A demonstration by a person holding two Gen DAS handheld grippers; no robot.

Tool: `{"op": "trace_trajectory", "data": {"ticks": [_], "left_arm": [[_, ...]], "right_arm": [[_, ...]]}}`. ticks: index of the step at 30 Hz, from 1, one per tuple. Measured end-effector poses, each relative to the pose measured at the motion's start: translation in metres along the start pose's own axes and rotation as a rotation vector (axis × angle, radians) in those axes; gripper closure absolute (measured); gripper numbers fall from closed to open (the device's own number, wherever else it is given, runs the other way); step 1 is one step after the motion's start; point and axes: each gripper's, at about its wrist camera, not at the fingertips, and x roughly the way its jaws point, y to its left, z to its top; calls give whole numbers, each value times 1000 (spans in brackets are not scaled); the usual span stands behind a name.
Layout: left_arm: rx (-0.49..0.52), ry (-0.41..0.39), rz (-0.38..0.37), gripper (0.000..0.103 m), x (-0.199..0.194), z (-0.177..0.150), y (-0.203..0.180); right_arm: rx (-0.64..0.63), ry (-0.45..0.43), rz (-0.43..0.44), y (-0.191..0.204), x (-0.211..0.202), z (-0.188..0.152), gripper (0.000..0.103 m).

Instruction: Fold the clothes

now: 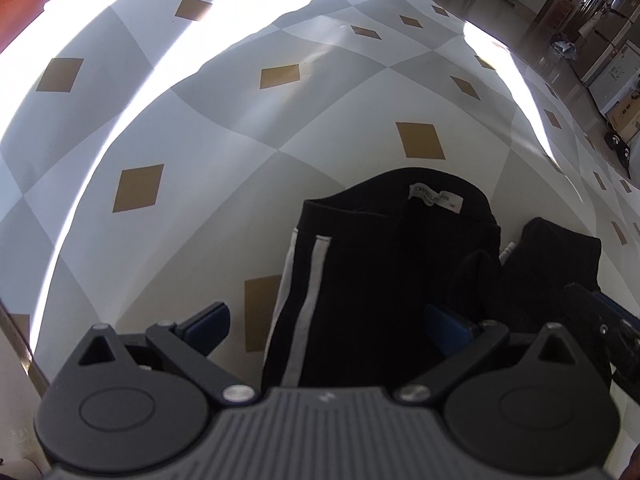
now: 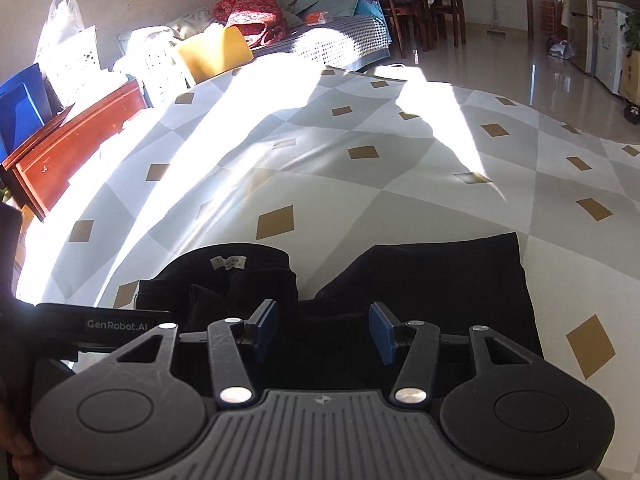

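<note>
Sunlit grey-and-white checked cloth [image 2: 360,184] with tan diamonds covers the surface; red wooden furniture [image 2: 72,140] at its far left edge. Black pants [image 1: 384,264] lie on the cloth's near edge, white side stripe [image 1: 308,304] left, waistband label [image 1: 436,198] up. Left gripper [image 1: 326,318] released, jaws spread wide over the pants. Right gripper [image 2: 323,332] also released, fingers apart above black fabric.

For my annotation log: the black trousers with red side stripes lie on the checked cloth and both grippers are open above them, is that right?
Nearly. The stripes on the black trousers are white, not red, as the left wrist view shows. They lie on the checked cloth, and the left gripper and right gripper are open.
</note>
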Motion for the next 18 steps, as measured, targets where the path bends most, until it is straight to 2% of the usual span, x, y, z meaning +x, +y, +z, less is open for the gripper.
{"op": "trace_trajectory", "data": {"ticks": [11, 16, 18], "left_arm": [[-8, 19, 9, 0, -2, -6, -4], [0, 21, 13, 0, -2, -8, -8], [3, 19, 14, 0, -2, -9, -9]], "right_arm": [[137, 11, -67, -15, 44, 16, 51], [78, 69, -112, -6, 62, 8, 51], [39, 66, -135, -4, 64, 3, 52]]}}
